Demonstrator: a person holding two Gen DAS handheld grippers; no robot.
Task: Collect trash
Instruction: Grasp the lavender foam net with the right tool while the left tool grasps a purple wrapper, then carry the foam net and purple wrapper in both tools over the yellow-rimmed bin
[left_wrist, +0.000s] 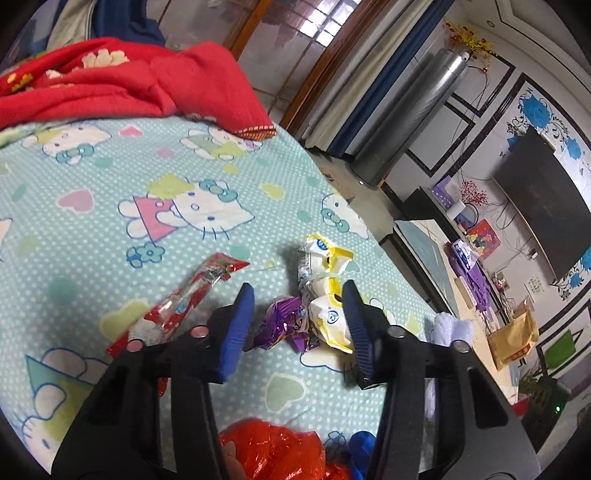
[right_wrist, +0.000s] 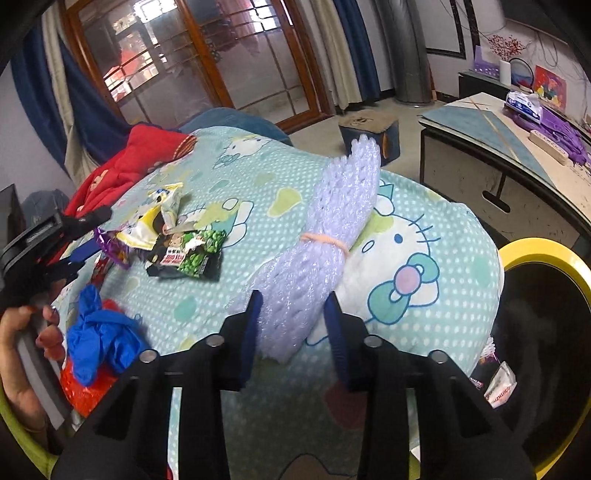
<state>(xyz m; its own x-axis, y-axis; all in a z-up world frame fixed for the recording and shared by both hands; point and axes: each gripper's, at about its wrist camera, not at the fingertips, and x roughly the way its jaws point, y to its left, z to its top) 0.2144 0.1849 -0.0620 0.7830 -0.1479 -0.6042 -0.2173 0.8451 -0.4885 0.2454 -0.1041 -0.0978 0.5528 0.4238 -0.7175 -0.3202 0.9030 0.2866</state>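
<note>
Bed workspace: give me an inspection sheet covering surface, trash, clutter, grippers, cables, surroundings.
Surface: cartoon-cat blanket, rumpled.
Job's things: yellow-white wrapper, purple foil wrapper, red wrapper, green-black snack packet, white foam net tied with a band, blue glove, red plastic bag.
Clutter: red cloth at the far end.
Grippers: left gripper straddles the purple and yellow-white wrappers, right pad on the yellow-white one; right gripper straddles the foam net's end; grip unclear for both.
Cables: wires by the television.
Surroundings: yellow-rimmed bin beside the bed, low table.
</note>
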